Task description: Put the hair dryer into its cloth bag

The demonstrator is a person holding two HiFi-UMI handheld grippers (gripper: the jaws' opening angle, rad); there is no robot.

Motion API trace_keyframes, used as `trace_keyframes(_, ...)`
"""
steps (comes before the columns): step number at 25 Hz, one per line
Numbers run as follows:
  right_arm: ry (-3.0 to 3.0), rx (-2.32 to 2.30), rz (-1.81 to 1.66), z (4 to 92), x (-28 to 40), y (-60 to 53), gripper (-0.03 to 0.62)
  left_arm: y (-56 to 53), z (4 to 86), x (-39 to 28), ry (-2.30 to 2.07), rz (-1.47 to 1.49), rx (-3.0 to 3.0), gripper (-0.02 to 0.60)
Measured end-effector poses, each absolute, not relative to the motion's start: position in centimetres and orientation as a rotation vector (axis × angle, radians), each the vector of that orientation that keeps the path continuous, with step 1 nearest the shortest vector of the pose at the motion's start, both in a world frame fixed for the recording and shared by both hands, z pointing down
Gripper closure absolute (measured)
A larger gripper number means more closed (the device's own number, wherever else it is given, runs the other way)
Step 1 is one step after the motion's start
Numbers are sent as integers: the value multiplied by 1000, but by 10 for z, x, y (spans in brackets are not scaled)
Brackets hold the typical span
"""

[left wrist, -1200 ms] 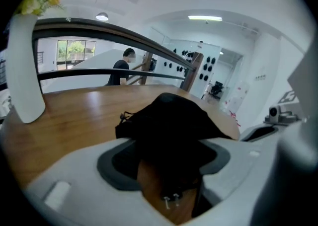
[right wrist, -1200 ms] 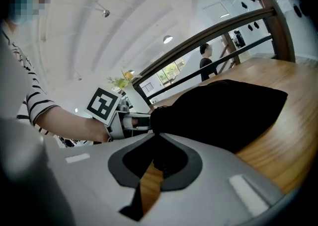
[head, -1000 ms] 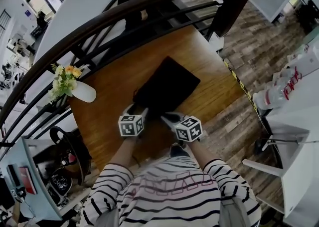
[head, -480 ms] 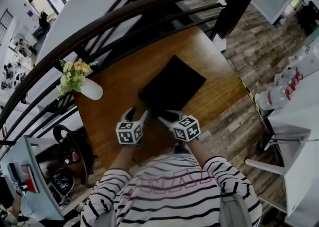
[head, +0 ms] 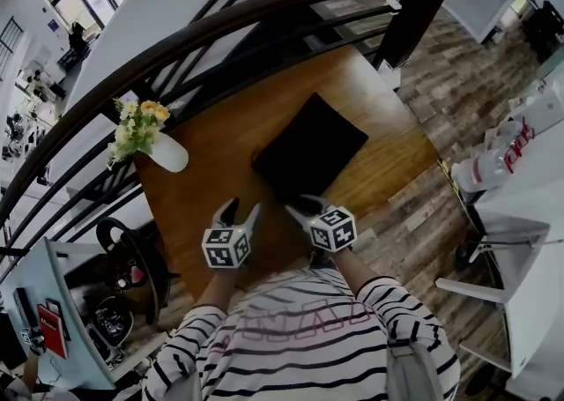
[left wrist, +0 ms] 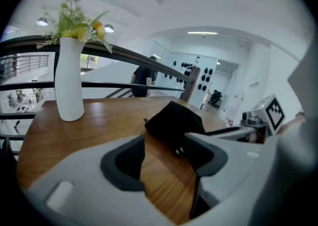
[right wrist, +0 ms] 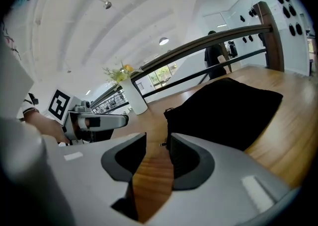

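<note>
The black cloth bag (head: 308,157) lies flat and bulging on the wooden table (head: 203,148); no hair dryer shows outside it. My left gripper (head: 236,211) hovers just short of the bag's near corner. Its jaws have just been closing a little, and only bare wood lies between them (left wrist: 164,145). My right gripper (head: 300,207) sits beside the bag's near edge. Its jaws have just been opening and stand wide with nothing held (right wrist: 156,143). The bag (right wrist: 223,111) starts right beyond its fingertips, with a small cord end lying there. In the left gripper view the bag (left wrist: 174,120) lies ahead.
A white vase (head: 167,154) with yellow flowers stands at the table's left edge, also the vase (left wrist: 68,81) at the left gripper's far left. A dark curved handrail (head: 220,25) runs behind the table. A white counter with bottles (head: 502,157) stands at the right.
Both grippers have drawn back toward the person, off the bag's near edge. The right gripper's jaws have spread and let the bag's edge go. The left gripper shifted left.
</note>
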State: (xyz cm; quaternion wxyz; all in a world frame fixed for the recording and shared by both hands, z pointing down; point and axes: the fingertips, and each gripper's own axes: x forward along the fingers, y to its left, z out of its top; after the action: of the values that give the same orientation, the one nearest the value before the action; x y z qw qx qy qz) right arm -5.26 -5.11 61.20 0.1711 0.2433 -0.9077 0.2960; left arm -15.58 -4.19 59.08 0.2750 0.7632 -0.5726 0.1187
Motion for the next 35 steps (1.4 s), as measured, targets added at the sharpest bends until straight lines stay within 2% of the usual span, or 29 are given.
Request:
trace_keyframes(2, -2585, 716, 839, 607, -52, -48, 480, -36, 584, -161, -1548, 303, 2069, 344)
trace_keyframes(10, -2644, 817, 804, 581, -53, -37, 531, -19, 549, -177, -1586, 242, 2165, 405)
trace_keyframes(15, -2693, 861, 774, 560, -60, -33, 594, -6, 529, -189, -1609, 218, 2203, 469)
trace_keyframes(18, -2737, 860, 751, 545, -73, -29, 594, 5, 520, -207, -1640, 192, 2196, 492)
trace_keyframes(24, -2835, 823, 704, 515, -102, -20, 594, 31, 502, -248, -1737, 157, 2169, 578)
trace_keyframes(35, -2881, 709, 670, 500, -140, 6, 594, 73, 494, -291, -1851, 149, 2120, 578)
